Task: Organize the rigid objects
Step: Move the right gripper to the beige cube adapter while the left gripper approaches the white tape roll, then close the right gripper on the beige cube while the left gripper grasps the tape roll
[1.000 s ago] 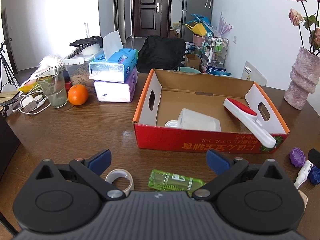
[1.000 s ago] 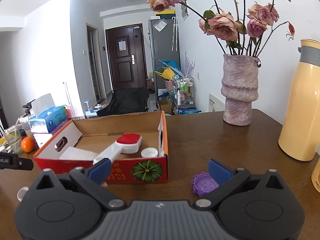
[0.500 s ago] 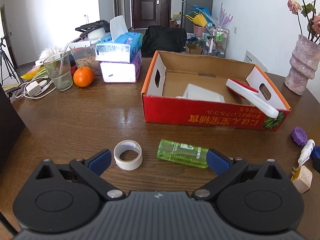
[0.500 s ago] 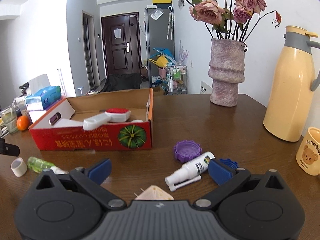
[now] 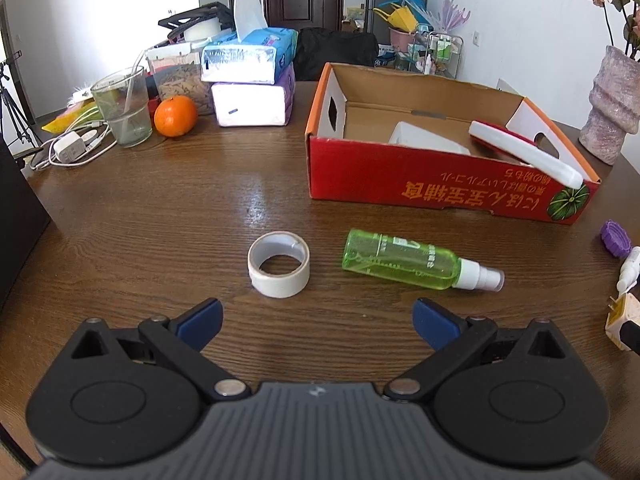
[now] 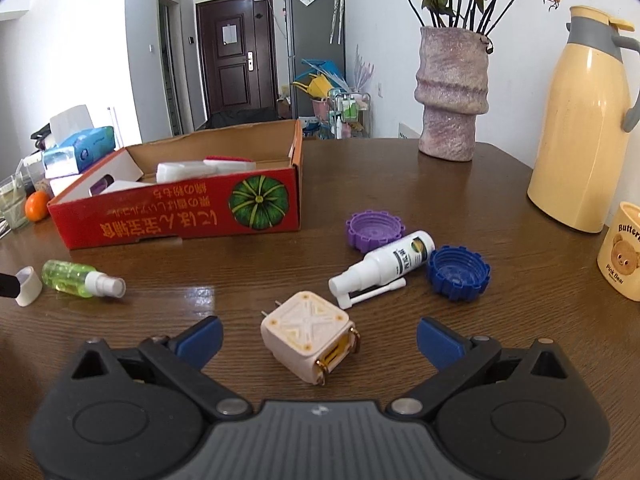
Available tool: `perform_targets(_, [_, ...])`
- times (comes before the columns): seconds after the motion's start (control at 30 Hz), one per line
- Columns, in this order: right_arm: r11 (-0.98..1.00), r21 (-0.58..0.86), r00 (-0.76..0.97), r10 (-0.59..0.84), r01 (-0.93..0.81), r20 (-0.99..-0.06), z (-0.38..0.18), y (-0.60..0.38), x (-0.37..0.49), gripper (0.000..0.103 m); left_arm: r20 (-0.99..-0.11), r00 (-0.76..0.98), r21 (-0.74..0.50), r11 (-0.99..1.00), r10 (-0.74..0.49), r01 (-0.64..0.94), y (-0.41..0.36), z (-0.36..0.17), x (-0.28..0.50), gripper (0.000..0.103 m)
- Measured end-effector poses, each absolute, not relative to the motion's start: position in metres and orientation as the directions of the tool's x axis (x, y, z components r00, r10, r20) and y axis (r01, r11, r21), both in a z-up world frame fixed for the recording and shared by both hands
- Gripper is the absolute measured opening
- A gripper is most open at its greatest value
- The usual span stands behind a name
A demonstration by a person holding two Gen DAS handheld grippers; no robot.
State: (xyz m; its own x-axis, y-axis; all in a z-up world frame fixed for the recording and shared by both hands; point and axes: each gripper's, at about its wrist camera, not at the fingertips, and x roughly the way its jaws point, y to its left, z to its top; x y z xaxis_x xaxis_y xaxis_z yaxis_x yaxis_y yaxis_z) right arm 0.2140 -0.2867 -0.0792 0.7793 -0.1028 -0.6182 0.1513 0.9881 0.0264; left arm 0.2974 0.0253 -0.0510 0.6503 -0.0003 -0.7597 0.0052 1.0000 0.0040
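Note:
A red cardboard box (image 5: 440, 188) (image 6: 180, 216) holds a white container (image 5: 424, 138) and a red-and-white brush (image 5: 524, 152). On the table in front of it lie a tape roll (image 5: 279, 263) and a green spray bottle (image 5: 412, 266) (image 6: 80, 284). My left gripper (image 5: 318, 318) is open and empty, just short of them. My right gripper (image 6: 319, 336) is open, with a beige plug adapter (image 6: 310, 336) lying between its fingers. Beyond it lie a white spray bottle (image 6: 384, 268), a purple cap (image 6: 374, 230) and a blue cap (image 6: 458, 272).
Tissue boxes (image 5: 250, 80), an orange (image 5: 176, 116), a glass (image 5: 122, 108) and charger cables (image 5: 72, 148) stand at the back left. A vase (image 6: 452, 92), a yellow thermos (image 6: 580, 128) and a bear mug (image 6: 622, 256) stand at the right.
Both grippers have pulled back from the box and tilted down. The tape, green bottle, adapter and caps have come into full view in front of them.

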Motion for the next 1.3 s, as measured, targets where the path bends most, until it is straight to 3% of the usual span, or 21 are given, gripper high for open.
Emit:
perform_targets(0.7, [0.975, 0.023, 0.775, -0.163, 0.223, -0.610, -0.098, -0.283, 0.231, 0.102, -0.783, 0.620, -0.004, 0.997, -0.048, 0.073, 0.040, -0.083, 0.317, 0.103])
perform_targets(0.83, [0.976, 0.034, 0.774, -0.148, 0.213, -0.616, -0.101, -0.283, 0.236, 0.089, -0.785, 0.618, -0.009, 0.998, -0.044, 0.060, 0.045, -0.087, 0.321, 0.103])
perform_targets(0.9, [0.978, 0.040, 0.774, -0.138, 0.206, -0.618, -0.102, -0.283, 0.237, 0.074, -0.787, 0.615, -0.015, 0.999, -0.044, 0.052, 0.048, -0.089, 0.323, 0.103])
perform_targets(0.93, [0.979, 0.045, 0.779, -0.132, 0.201, -0.614, -0.102, -0.283, 0.237, 0.061, -0.788, 0.615, -0.015, 0.999, -0.042, 0.049, 0.049, -0.089, 0.324, 0.103])
perform_targets(1.3, [0.980, 0.042, 0.795, -0.134, 0.196, -0.592, -0.101, -0.279, 0.232, 0.059, -0.766, 0.642, -0.004, 0.999, -0.038, 0.054, 0.047, -0.090, 0.323, 0.101])
